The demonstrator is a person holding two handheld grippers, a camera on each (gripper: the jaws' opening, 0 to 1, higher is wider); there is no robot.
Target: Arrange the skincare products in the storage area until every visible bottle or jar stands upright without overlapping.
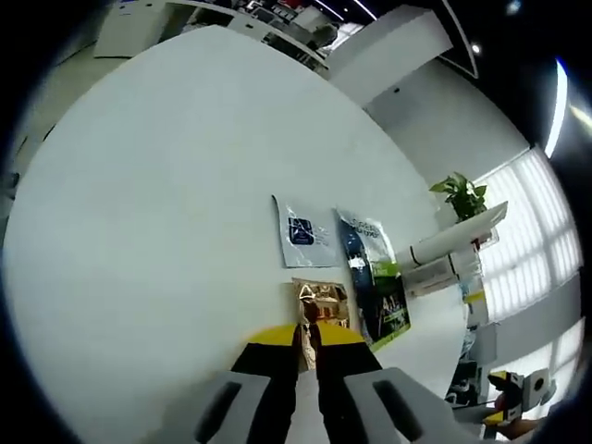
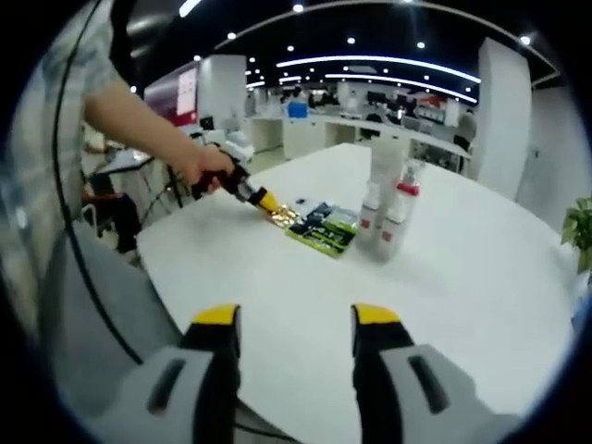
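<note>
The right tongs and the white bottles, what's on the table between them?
Nothing. In the right gripper view, only bare table lies between the right tongs and the white bottles.

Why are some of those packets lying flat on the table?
The flat gold foil sachet, dark green sachet and white sachet lie down, while the white tubes stand upright. The left tongs pinch the gold one's edge.
</note>
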